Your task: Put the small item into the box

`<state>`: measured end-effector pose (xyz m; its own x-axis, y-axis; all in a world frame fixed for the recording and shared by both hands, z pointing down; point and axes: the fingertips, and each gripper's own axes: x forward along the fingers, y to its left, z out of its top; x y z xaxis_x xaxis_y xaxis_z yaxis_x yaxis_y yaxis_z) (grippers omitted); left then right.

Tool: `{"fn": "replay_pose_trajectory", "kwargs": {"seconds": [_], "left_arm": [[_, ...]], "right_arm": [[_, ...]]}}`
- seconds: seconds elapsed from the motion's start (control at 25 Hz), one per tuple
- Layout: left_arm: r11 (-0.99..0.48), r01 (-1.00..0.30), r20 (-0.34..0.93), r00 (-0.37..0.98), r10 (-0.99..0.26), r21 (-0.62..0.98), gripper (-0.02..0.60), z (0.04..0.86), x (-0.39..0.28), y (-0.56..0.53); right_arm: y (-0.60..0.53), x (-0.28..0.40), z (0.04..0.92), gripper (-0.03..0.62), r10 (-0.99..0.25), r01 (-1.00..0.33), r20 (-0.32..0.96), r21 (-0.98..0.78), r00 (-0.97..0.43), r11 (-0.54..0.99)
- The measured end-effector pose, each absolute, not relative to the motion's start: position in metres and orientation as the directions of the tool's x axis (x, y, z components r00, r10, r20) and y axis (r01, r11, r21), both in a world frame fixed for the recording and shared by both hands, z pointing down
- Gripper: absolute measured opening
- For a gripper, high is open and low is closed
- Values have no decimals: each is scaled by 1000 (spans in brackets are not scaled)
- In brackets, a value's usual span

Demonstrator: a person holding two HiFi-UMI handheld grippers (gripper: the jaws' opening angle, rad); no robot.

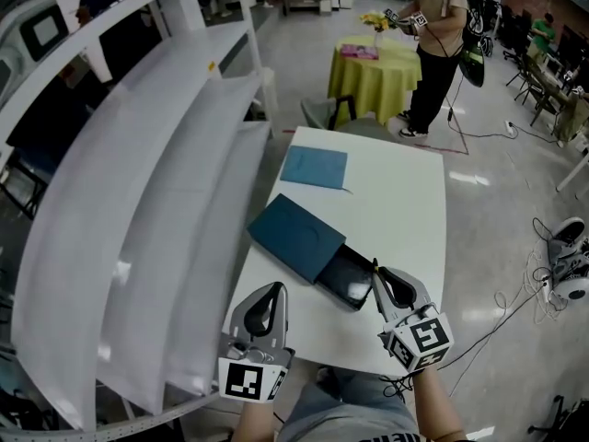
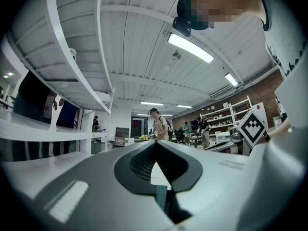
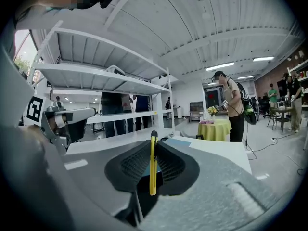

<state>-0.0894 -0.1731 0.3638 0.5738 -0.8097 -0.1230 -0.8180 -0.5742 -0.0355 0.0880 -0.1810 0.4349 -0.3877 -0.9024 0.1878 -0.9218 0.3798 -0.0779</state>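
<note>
A dark teal box point(image 1: 296, 236) lies on the white table point(image 1: 405, 201), and its black inner drawer point(image 1: 345, 279) is slid partway out toward me. My right gripper point(image 1: 379, 282) hovers just right of that open drawer, shut on a thin yellow flat item point(image 3: 152, 170) held edge-up between the jaws. In the head view the item shows only as a dark sliver point(image 1: 374, 270) at the jaw tips. My left gripper point(image 1: 272, 295) sits at the table's near left corner, jaws pressed together with nothing in them; in its own view the left gripper point(image 2: 156, 150) points level across the room.
A light blue sheet point(image 1: 315, 167) lies farther back on the table. White curved shelving point(image 1: 166, 201) runs along the left. A person point(image 1: 437, 44) stands beside a round table with a yellow-green cloth point(image 1: 373, 67) beyond. Cables point(image 1: 552, 274) lie on the floor at right.
</note>
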Motion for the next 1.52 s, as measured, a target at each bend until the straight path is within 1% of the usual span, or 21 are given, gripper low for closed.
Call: {"fn": "replay_pose_trajectory", "kwargs": {"seconds": [0.2, 0.52, 0.84, 1.52], "left_arm": [[-554, -832, -95, 553, -828, -21, 17, 375, -93, -181], [-538, -843, -75, 536, -841, -6, 17, 383, -94, -187], [-509, -861, -61, 508, -859, -2, 17, 387, -102, -191], [-418, -908, -24, 418, -908, 5, 17, 398, -125, -188]], "right_arm": [[-193, 85, 461, 44, -872, -909, 258, -129, -416, 395], [-212, 82, 491, 44, -820, -889, 344, -155, -458, 432], [-224, 74, 526, 44, -739, -866, 455, -195, -496, 461], [-246, 55, 593, 44, -574, -842, 656, -187, -490, 505]]}}
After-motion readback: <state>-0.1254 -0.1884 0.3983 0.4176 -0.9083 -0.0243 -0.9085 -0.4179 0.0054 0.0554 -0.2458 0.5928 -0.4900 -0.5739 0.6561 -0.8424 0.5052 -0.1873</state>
